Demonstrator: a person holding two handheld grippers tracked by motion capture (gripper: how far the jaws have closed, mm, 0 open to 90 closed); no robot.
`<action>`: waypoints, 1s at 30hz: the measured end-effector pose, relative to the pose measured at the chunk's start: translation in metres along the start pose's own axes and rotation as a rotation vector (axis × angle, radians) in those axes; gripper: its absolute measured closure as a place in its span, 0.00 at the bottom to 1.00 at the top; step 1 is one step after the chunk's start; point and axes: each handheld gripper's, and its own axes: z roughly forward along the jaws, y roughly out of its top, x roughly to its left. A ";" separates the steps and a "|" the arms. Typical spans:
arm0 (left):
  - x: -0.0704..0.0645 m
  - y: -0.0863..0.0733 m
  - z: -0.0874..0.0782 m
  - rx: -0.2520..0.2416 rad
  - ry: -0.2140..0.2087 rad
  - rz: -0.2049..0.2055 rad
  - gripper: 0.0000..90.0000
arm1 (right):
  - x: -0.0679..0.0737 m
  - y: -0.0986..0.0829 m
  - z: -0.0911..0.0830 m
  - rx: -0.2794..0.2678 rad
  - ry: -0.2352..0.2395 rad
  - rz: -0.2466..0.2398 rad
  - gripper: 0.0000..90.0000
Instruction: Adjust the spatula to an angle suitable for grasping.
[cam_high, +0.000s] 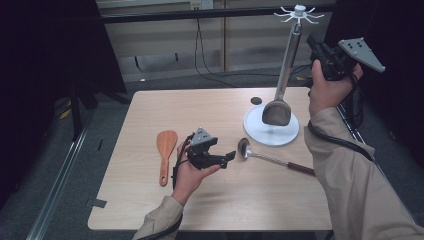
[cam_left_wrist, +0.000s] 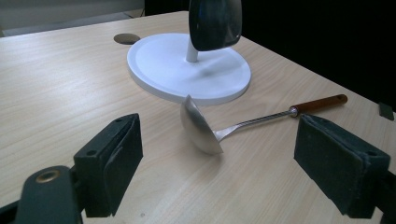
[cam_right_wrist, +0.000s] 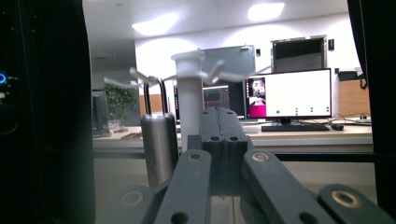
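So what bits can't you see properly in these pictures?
- Hanging spatula: top cut off by the left gripper view's upper edge.
- Rack: its lower pole sits behind the right claw in the right gripper view.
- Small dark disc: too small to identify in the high view.

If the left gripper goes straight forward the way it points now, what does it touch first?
Most likely the shiny metal ladle with the brown handle: its bowl lies on the table centred between the open jaws of the left gripper. Behind it stands the round white base of the utensil stand. Depth is uncertain.
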 end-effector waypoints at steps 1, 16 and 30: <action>0.000 0.000 0.000 -0.005 0.000 -0.003 0.17 | 0.000 0.001 0.001 -0.001 -0.004 -0.004 1.00; 0.002 0.004 -0.004 -0.025 0.013 -0.006 0.17 | -0.001 0.015 0.006 -0.021 -0.010 -0.056 1.00; 0.000 0.004 -0.005 -0.020 0.019 0.000 0.17 | 0.017 0.015 0.006 -0.008 0.058 -0.084 1.00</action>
